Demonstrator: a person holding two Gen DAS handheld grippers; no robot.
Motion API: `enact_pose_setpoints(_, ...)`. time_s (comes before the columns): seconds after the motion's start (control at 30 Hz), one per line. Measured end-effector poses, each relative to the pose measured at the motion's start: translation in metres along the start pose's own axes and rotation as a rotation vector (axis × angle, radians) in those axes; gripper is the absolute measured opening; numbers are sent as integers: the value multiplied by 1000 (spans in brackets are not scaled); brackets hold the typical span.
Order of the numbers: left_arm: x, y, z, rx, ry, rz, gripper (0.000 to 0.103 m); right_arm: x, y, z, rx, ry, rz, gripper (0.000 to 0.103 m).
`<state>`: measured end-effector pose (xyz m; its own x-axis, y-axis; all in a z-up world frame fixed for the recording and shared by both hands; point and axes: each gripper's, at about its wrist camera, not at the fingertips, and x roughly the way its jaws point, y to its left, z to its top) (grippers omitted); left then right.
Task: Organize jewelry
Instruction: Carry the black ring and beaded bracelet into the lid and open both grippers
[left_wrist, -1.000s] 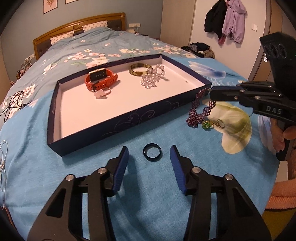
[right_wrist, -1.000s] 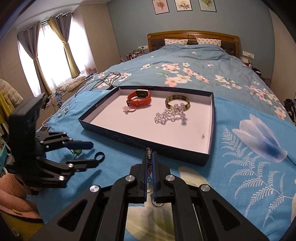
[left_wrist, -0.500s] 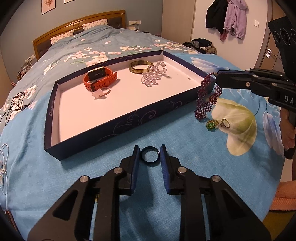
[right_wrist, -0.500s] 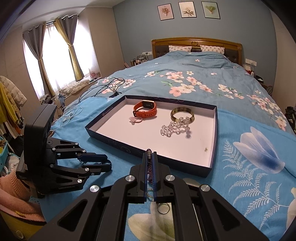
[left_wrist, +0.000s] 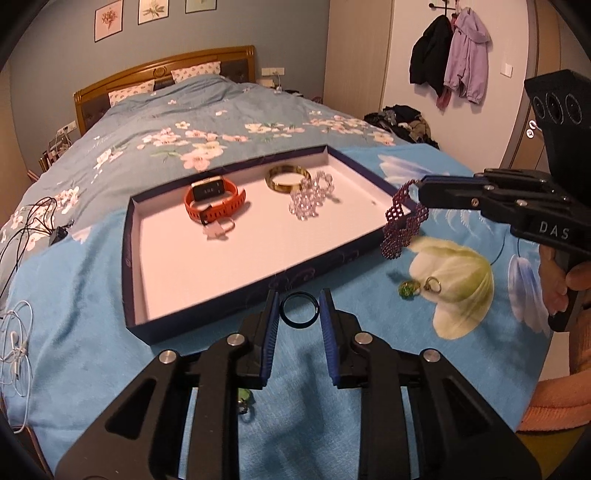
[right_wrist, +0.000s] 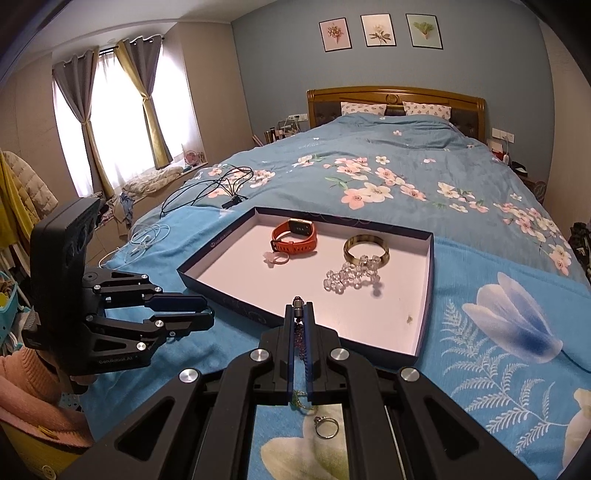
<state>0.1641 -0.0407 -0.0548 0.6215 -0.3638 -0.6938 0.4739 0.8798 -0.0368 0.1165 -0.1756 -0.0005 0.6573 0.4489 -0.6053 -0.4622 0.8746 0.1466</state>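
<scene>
My left gripper (left_wrist: 298, 308) is shut on a dark blue ring (left_wrist: 299, 310) and holds it above the blanket, just in front of the box's near wall. My right gripper (right_wrist: 300, 310) is shut on a dark red beaded bracelet (left_wrist: 402, 225), which hangs at the box's right corner. The navy box (left_wrist: 207, 317) with a white floor holds an orange watch (left_wrist: 214, 202), a gold bangle (left_wrist: 289, 178), a clear bead bracelet (left_wrist: 311, 197) and a pale pink ring (left_wrist: 218, 229). A green-stone ring (left_wrist: 409, 288) and a small gold ring (left_wrist: 432, 284) lie on the blanket right of the box.
The box sits on a blue flowered blanket on a bed (right_wrist: 406, 173). Black cables (right_wrist: 218, 184) and white earphones (left_wrist: 16, 347) lie at the left. Another small green piece (left_wrist: 244, 397) lies under my left gripper. The bed's edge is close behind both grippers.
My left gripper closed on the dark blue ring and lifted it. My right gripper raised the beaded bracelet and moved it toward the box's right corner.
</scene>
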Motion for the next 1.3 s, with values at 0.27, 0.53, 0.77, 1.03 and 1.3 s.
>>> enact_pose_setpoints(0.27, -7, 8, 14, -9, -32, 23, 23, -3, 0, 11, -14, -28, 0, 3)
enact_pose_setpoints(0.53, -5, 19, 26, -16, -49, 44, 23, 3, -4, 25, -13, -46, 8, 3)
enact_pose_setpoints(0.77, 3, 27, 36, -16, -46, 52, 23, 16, -12, 37, -2, -37, 10, 3)
enact_pose_setpoints(1.03, 18, 33, 45, -12, -30, 68, 23, 35, -18, 44, -2, -14, -1, 3)
enact_pose_setpoints(1.3, 30, 38, 49, -19, -16, 76, 23, 49, -23, 45, -2, 15, 3, 3)
